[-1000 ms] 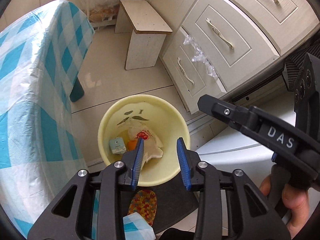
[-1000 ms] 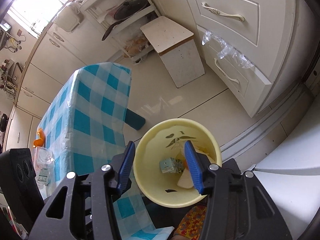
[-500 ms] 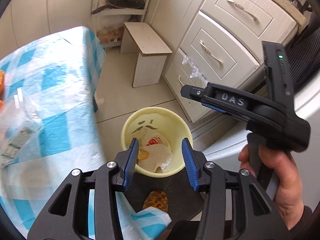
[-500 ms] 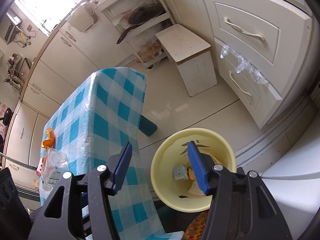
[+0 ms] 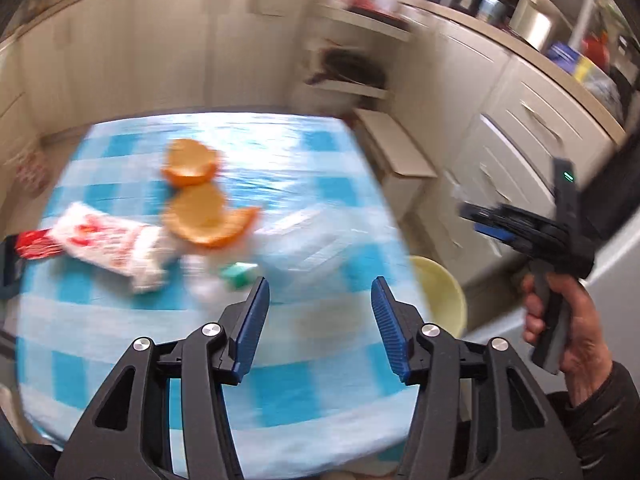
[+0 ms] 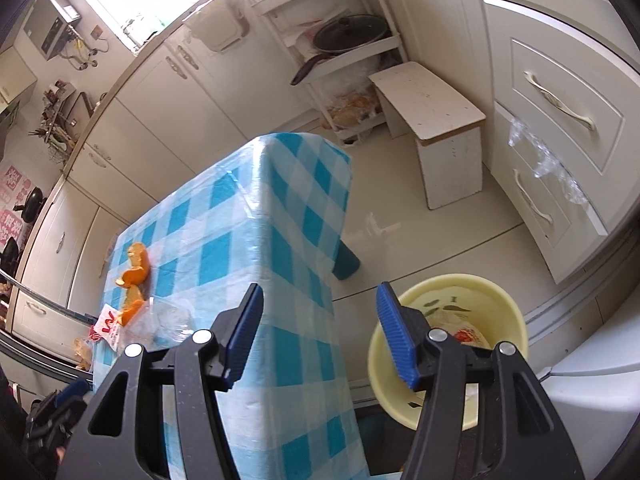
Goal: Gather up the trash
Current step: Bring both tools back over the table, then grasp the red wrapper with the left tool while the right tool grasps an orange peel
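Orange peel (image 5: 208,216) and wrapper (image 5: 104,246), left of frame on the tabletop (image 5: 320,344), look light and limp: pinch an edge; left gripper (image 5: 320,316) and right gripper (image 6: 320,332) jaws released, empty.

Tabletop litter (image 5: 120,248) motion-blurred — bin (image 5: 440,296) mostly hidden

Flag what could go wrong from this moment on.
The left gripper is open and empty, and its view is motion-blurred, so aiming could be off. The orange peels, snack wrapper and clear plastic lie bunched together; one grab may drag the others. The yellow bin sits below the table edge, so drops might miss.
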The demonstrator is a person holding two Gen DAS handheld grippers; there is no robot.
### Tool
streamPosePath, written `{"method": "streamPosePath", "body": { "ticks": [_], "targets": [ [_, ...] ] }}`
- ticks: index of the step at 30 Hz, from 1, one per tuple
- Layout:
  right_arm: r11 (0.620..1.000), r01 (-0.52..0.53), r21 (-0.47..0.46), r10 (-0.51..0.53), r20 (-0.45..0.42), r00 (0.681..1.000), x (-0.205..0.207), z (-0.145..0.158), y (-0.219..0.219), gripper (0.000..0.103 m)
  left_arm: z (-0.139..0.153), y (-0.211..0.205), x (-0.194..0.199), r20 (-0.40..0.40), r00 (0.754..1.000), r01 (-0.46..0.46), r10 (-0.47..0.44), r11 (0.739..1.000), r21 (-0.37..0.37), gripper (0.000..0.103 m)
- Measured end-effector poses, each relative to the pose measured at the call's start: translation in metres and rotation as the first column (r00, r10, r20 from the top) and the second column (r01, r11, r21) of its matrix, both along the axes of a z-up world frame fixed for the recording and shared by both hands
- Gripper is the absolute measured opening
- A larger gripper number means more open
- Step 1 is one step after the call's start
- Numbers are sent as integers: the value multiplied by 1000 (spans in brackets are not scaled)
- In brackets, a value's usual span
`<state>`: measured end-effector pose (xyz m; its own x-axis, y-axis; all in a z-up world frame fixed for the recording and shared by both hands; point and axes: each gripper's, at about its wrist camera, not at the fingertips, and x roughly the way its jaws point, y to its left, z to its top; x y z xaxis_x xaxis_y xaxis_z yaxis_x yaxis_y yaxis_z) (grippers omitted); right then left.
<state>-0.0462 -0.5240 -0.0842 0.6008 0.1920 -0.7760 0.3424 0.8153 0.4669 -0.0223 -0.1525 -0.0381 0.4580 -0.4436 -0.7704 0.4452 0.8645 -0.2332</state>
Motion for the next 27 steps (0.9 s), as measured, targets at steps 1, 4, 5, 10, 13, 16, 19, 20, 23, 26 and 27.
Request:
{"method": "streamPosePath", "body": {
  "ticks": [1,4,5,10,13,16,19,20,23,26,27],
  "targets": [
    [1000,-11,0,11,8,1000,3,3,7,58,1,20,10,-1,999,-50,50,999,6,51],
    [999,-46,-5,47,27,999,13,10,26,58,3,79,38,-14,980,-197,197,980,8,54],
    [998,-59,-10,59,34,998,16,13,33,58,4,101,49,-17,967,-253,253,967,10,54],
    [991,-131,-27,133,76,988,35,28,72,58,-9,178,92,-71,901,-429,429,903,12,61],
    [983,-182,-30,184,91,979,48,33,99,59,-27,203,116,-128,864,-487,486,873,30,62],
    [968,-246,-42,249,94,964,63,36,132,59,-45,209,130,-172,839,-515,516,855,56,62],
    [951,-303,-66,308,83,948,80,36,163,59,-56,212,144,-181,827,-526,532,846,86,65],
    [944,-321,-73,326,75,942,84,36,173,60,-59,212,149,-181,826,-525,533,846,95,65],
    [924,-371,-96,375,29,927,99,28,202,61,-68,212,163,-192,826,-517,530,848,115,66],
    [906,-403,-130,402,-33,915,110,18,224,61,-75,215,173,-201,831,-504,519,855,127,67],
    [901,-410,-142,407,-50,912,113,15,229,61,-77,215,175,-202,833,-498,515,857,131,67]
  ]
}}
